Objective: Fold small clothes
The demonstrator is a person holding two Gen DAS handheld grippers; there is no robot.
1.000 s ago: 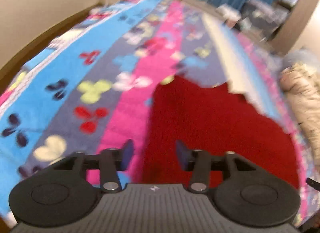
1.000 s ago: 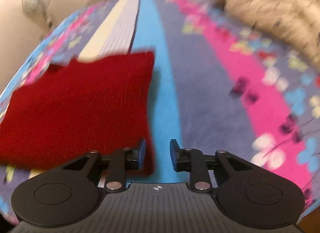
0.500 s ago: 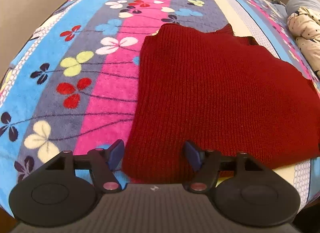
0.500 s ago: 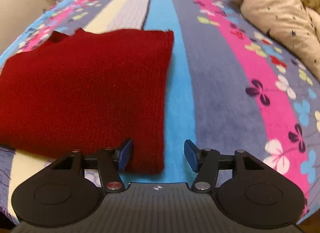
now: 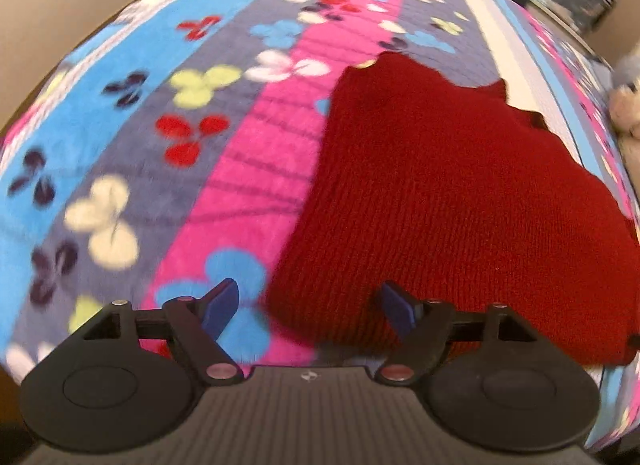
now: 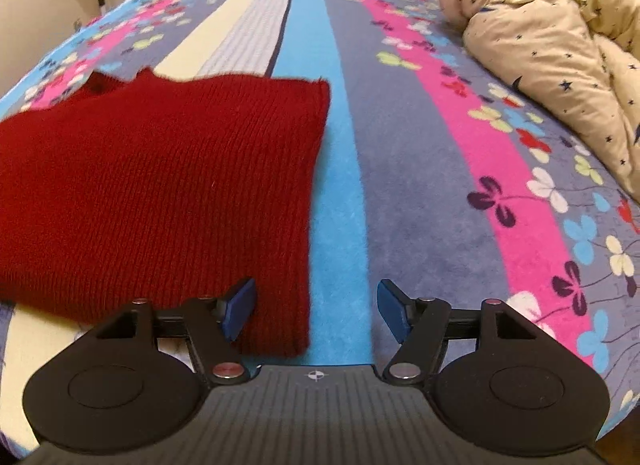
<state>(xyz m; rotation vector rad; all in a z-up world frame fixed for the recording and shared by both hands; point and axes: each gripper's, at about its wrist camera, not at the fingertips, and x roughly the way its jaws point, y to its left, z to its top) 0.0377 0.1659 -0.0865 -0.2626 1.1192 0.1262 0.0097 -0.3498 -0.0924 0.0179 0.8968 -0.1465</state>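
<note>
Jaws opening on both sides, nothing pinched yet, red sweater right under me on the bed.

My left gripper [image 5: 308,305] straddles the sweater's [image 5: 460,201] near left corner and my right gripper [image 6: 316,307] straddles its near right corner, blue pads spreading wider with knit between them but not pressed on it. I reckon that's the whole point of the setup: one corner per hand, so the near edge can come up evenly and fold over away from me without skewing. As for the sweater, it's a deep red ribbed knit, lying pretty flat on the striped flowery blanket [image 6: 400,145], side edges straight, far end notched where the neck seems to be. It looks thick and floppy, so probably easy to grab. Beige starry quilt [image 6: 560,37] sits well off to the right, out of the way.
</note>
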